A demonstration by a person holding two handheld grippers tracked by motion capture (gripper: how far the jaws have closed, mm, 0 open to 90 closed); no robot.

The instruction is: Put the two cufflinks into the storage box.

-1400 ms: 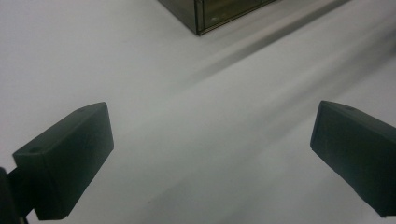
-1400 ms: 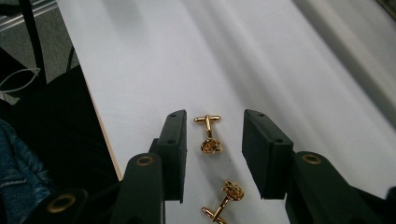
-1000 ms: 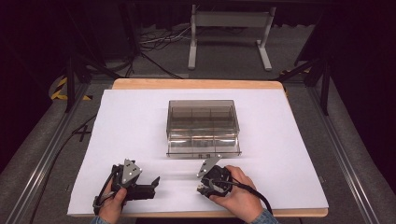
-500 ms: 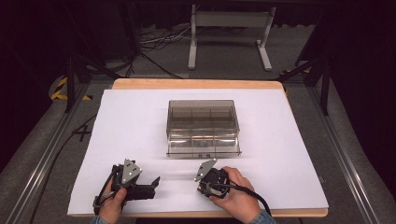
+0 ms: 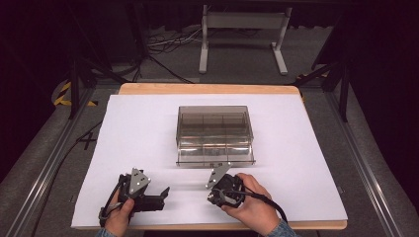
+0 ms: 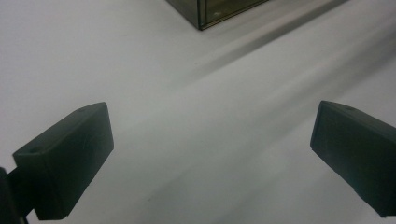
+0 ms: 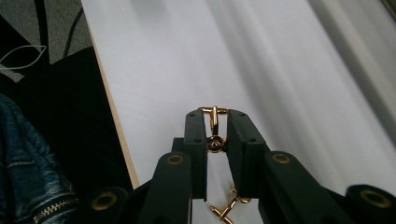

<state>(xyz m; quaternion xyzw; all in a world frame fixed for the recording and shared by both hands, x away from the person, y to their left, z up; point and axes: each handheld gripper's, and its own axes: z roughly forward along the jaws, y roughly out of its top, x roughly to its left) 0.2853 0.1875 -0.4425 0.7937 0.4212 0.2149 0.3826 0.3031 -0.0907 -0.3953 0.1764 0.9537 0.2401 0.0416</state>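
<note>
The right gripper (image 7: 215, 122) is clamping a gold chain (image 7: 214, 125), its jaws having just closed; the left gripper (image 6: 210, 154) is sitting spread apart, empty. Links are dangling beneath the jaws, so the chain could slip out if the thin pinch loosens.

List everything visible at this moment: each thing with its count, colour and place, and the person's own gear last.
Compartment box: one, clear smoky plastic, lid shut, middle of the sheet.
Gold chain piece: one, gold metal links, clamped between the right gripper's jaws, more links hanging below.
Paper sheet: one, white, covering the tabletop.
Table: one, light wood, edge showing at the far side.
Stand: one, pale grey, on the floor beyond the table.
Cables: several, dark and pale, on the floor by the stand.
Left gripper: one, black, jaws wide apart over bare paper, near-left.
Right gripper: one, black, shut on the chain piece, near the box's front.
</note>
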